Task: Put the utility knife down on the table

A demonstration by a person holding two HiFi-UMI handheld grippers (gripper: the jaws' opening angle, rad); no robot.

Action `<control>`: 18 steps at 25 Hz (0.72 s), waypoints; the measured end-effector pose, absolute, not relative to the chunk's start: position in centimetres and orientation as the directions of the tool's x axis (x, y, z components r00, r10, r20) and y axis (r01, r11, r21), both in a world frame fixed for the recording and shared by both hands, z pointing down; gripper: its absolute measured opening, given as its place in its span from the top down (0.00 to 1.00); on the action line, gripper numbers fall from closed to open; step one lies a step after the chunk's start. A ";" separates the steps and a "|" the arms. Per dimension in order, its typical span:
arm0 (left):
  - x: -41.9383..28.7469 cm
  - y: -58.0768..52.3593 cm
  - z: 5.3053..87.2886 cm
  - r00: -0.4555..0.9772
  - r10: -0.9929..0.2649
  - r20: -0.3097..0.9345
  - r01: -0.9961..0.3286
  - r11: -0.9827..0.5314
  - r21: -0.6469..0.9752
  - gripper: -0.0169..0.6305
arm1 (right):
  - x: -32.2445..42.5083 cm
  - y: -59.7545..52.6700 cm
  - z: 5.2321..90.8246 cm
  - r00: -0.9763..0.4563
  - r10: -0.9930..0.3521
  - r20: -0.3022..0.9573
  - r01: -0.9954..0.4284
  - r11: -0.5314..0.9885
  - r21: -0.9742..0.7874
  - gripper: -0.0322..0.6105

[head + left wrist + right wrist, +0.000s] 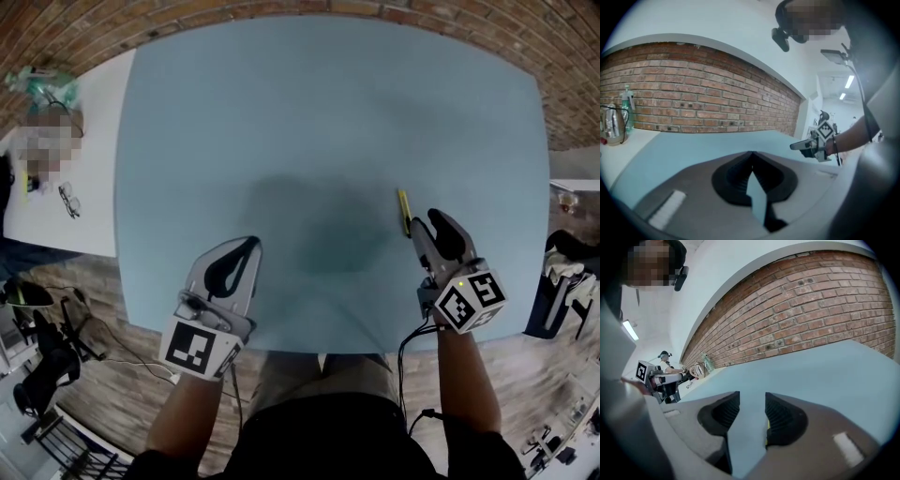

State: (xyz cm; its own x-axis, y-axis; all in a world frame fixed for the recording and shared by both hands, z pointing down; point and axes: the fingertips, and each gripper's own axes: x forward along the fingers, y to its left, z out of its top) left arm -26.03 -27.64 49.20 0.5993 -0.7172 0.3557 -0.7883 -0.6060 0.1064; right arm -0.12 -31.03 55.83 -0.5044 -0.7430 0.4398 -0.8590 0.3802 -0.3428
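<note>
The yellow utility knife [404, 212] lies flat on the blue table [309, 122], lengthwise away from me. My right gripper [427, 225] hovers just to its right and slightly nearer me, not touching it. In the right gripper view that gripper [752, 401] stands open with only tabletop in the gap, and a yellow sliver of the knife [767, 428] peeks out past the right jaw's inner edge. My left gripper [249, 244] sits near the table's front left. Its jaws meet at the tips [751, 154] with nothing between them.
A white side table [84, 169] at the left carries glasses [68, 200] and bottles [37, 86]; a kettle [611, 124] stands there too. A brick wall [703, 103] runs behind the table. The table's front edge [328, 349] lies close to my body.
</note>
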 end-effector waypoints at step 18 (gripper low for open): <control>-25.4 -27.6 42.8 0.642 -0.726 0.246 -0.761 -0.642 0.089 0.97 | 1.0 -29.7 49.1 -0.454 -0.819 0.352 -0.878 0.344 -0.333 0.68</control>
